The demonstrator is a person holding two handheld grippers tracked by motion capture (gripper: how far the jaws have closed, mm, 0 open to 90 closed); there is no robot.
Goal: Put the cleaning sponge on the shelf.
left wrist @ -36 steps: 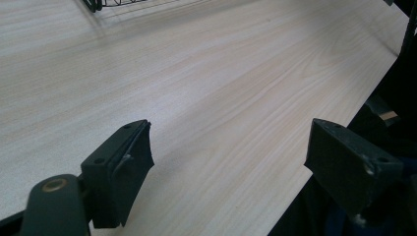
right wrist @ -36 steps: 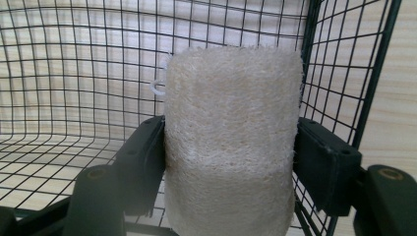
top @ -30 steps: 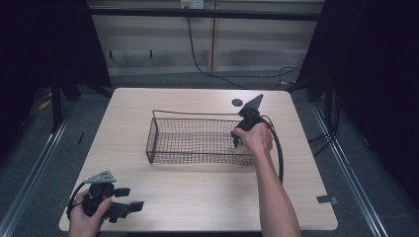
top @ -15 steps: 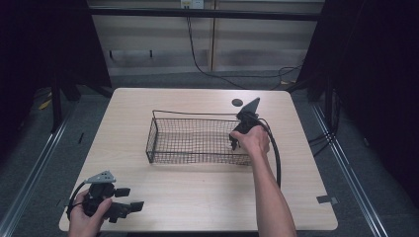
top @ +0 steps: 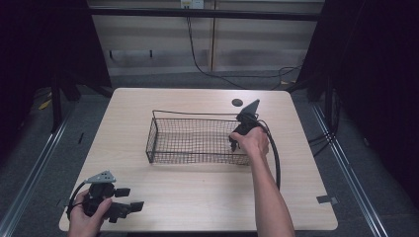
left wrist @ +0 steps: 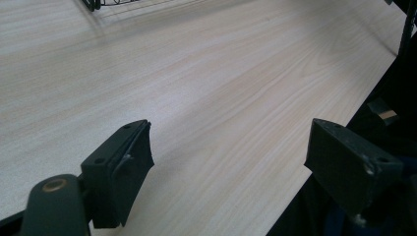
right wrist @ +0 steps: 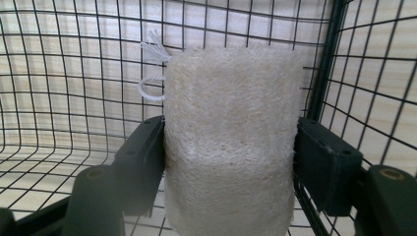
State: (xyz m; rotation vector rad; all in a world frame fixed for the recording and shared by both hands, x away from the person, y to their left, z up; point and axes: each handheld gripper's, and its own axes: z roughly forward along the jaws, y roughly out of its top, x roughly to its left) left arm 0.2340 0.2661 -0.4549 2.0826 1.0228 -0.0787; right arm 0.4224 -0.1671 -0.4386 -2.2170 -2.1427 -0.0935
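Inside wire basket (top: 197,140): right gripper (right wrist: 228,162) clamps loofah (right wrist: 228,142) (string loop up); placing step, release next. Left gripper (left wrist: 228,162) wide apart, empty.

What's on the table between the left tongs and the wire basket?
Nothing. In the high view, only bare table lies between the left tongs and the wire basket.

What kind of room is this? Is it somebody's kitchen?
Probably not a kitchen; it looks like a lab or recording workspace. A plain light wooden table stands alone between dark curtains, with loose black cables along the back wall, and each of the person's hands holds a cabled claw tool.
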